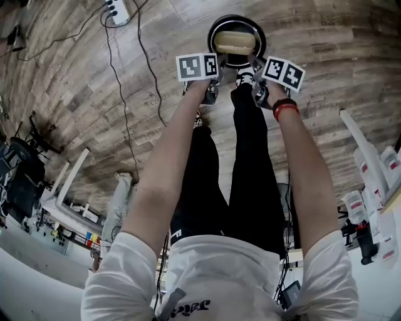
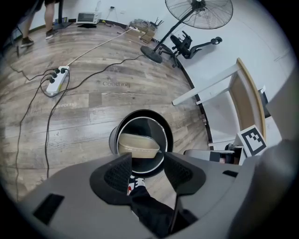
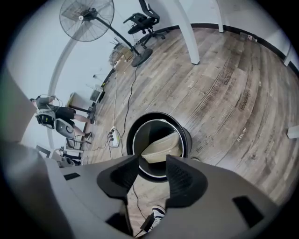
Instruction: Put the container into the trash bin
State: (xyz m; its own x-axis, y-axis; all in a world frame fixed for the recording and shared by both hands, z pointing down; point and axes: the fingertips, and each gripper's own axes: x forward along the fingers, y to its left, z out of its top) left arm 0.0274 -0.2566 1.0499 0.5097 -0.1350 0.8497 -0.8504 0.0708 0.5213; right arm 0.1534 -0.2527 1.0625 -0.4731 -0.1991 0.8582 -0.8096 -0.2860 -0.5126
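A round black trash bin [image 1: 216, 28] stands on the wooden floor in front of the person's feet. A beige container [image 1: 235, 42] lies tilted inside it, resting against the inner wall. My left gripper [image 1: 213, 84] and right gripper [image 1: 257, 84] hang side by side above the bin's near rim, pointing steeply down. In the left gripper view the jaws of the left gripper [image 2: 147, 163] stand open and empty, with the container [image 2: 138, 144] below them in the bin [image 2: 140, 114]. The right gripper [image 3: 153, 163] is likewise open and empty above the container [image 3: 161, 147] and the bin [image 3: 159, 116].
A white power strip [image 2: 57, 80] with cables lies on the floor left of the bin. A standing fan [image 2: 198, 11], an office chair [image 2: 187, 44] and a white table frame [image 2: 205, 91] stand behind. The person's shoe [image 2: 135, 186] is just before the bin. Another person [image 3: 51, 114] stands far off.
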